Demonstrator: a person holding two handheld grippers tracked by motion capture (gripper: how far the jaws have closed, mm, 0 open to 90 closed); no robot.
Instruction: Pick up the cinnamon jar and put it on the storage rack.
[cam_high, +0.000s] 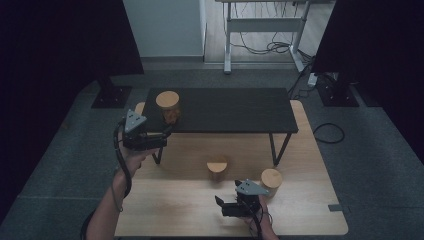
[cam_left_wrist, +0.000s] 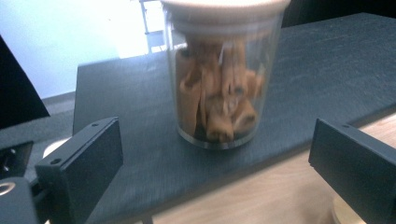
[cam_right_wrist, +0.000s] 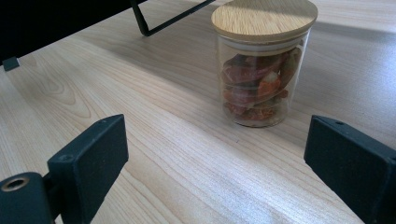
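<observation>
Glass jar of brown rolls stands just ahead of the left gripper, whose jaws gape empty. The right gripper gapes empty too, with a jar of red bits ahead.

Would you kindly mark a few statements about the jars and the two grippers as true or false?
1. The jar in front of the left gripper stands on the black shelf. True.
2. The left gripper is shut on that jar. False: its jaws are open, and the jar stands apart, ahead of them.
3. The jar with red contents has a wooden lid. True.
4. The right gripper holds a jar. False: its jaws are open over the bare wooden table.
5. All three jars stand on the black shelf. False: two stand on the wooden table, one of them near the right gripper.
</observation>
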